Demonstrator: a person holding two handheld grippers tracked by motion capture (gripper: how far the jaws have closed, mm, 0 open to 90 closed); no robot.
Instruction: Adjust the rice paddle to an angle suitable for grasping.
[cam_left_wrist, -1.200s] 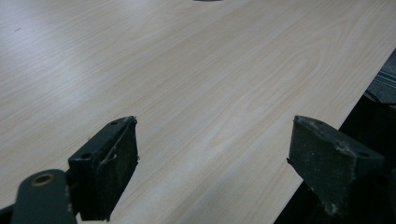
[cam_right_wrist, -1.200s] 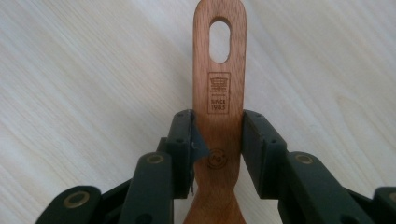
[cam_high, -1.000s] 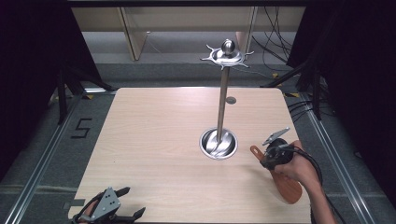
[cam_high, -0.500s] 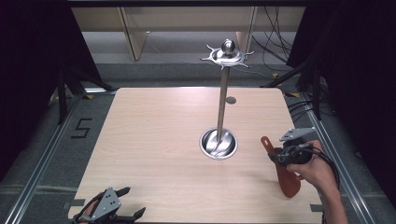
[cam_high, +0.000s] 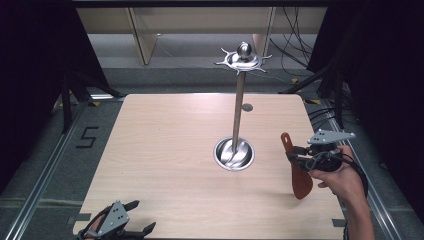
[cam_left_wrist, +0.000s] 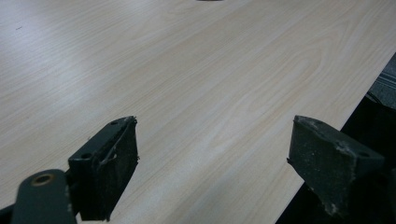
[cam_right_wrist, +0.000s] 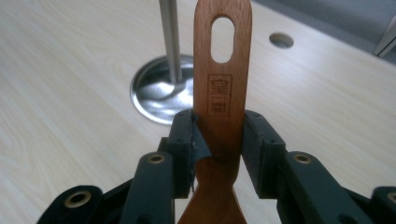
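Right tool (cam_right_wrist: 218, 140): clamped on wooden spatula (cam_right_wrist: 222, 84) handle, blade hanging down | Left tool (cam_left_wrist: 212, 163): jaws wide apart, holding nothing, over desk (cam_left_wrist: 187, 70) edge

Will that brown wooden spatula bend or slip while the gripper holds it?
The brown wooden spatula probably stays stiff: its handle stands straight above the right gripper without sagging. It likely won't slip, since both pads clamp its flat handle squarely. It looks thin, so probably light, though the wide blade hanging below might swing it a little.
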